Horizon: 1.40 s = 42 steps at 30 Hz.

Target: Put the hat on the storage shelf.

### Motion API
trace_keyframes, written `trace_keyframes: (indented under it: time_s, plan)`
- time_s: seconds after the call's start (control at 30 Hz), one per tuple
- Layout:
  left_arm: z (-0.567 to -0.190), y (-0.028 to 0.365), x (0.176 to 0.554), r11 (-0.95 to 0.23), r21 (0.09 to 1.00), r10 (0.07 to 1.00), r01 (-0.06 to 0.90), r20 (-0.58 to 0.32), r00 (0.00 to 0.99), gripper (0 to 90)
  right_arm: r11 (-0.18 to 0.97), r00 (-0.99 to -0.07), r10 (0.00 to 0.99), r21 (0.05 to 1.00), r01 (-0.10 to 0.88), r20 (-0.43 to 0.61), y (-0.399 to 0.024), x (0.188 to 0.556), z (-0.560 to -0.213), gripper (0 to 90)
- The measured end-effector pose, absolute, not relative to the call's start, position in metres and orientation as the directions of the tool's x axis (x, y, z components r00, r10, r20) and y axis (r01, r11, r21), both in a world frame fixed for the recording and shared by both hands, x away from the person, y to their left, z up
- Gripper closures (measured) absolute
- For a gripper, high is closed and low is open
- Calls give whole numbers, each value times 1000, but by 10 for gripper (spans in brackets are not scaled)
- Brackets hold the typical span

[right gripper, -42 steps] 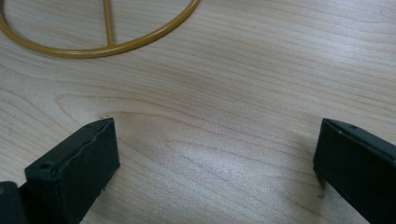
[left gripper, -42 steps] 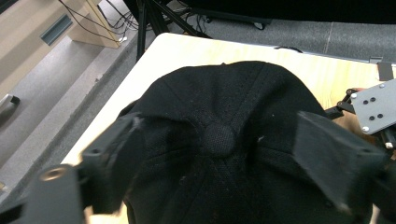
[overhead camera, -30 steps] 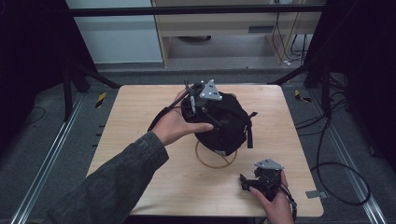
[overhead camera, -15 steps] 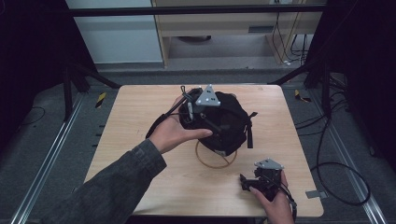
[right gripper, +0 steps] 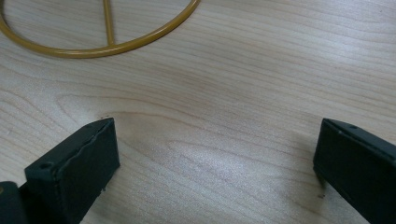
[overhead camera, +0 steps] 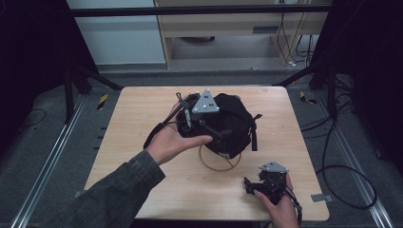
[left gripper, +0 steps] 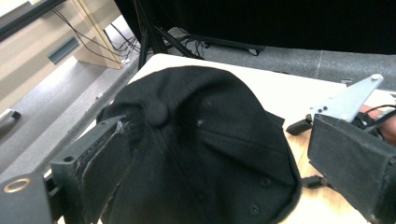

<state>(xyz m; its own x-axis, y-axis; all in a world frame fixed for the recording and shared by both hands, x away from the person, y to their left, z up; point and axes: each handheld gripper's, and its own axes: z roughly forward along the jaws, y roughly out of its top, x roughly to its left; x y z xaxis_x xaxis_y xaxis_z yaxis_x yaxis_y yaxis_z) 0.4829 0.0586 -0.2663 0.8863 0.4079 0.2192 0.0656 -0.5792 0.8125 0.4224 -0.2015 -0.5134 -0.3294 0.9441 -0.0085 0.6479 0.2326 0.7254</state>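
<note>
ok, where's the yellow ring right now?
In the high view the yellow ring lies flat on the table, partly under the near edge of the black cap, with the right gripper nearer the person.

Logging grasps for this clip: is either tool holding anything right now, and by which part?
Nothing is held. The left tool is open, its jaws standing either side of the black cap. The right tool is open over bare table.

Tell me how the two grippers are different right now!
The left gripper is raised over the black cap, its fingers spread on either side of the crown. The right gripper sits low at the table's near edge, beside a yellow ring, with bare wood between its fingers. Both are open, and both carry a grey three-cornered plate.
</note>
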Motion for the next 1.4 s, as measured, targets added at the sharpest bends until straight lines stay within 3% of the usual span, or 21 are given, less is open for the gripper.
trace_keyframes:
  time_s: [1.4]
  plan:
    - [-317, 108, 423, -539, 833, 456, 124, 165, 874, 43, 230, -328, 945, 725, 649, -6, -201, 422, -513, 4]
